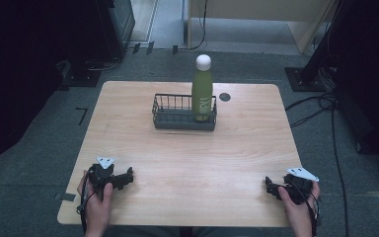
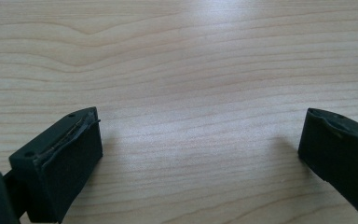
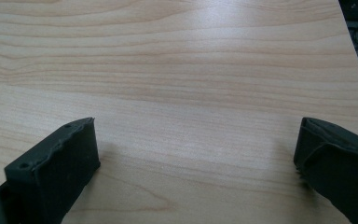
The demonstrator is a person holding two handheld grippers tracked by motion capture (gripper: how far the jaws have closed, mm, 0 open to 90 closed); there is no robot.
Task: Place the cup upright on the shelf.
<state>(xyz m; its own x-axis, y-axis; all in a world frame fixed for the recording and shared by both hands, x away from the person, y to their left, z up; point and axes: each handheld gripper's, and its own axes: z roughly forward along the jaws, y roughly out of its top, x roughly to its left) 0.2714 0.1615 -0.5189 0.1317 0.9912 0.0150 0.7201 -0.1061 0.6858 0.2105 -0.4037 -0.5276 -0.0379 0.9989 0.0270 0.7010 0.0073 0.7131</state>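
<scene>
Two grippers are held low at the near edge of a light wooden table, well apart from each other. The left gripper is gripped by a hand at the near left corner, and its jaws are spread wide over bare wood. The right gripper is gripped by the other hand at the near right corner, jaws likewise wide with nothing between them. Toward the far side a dark wire basket is set, and a green bottle with a white cap is stood upright in its right end.
</scene>
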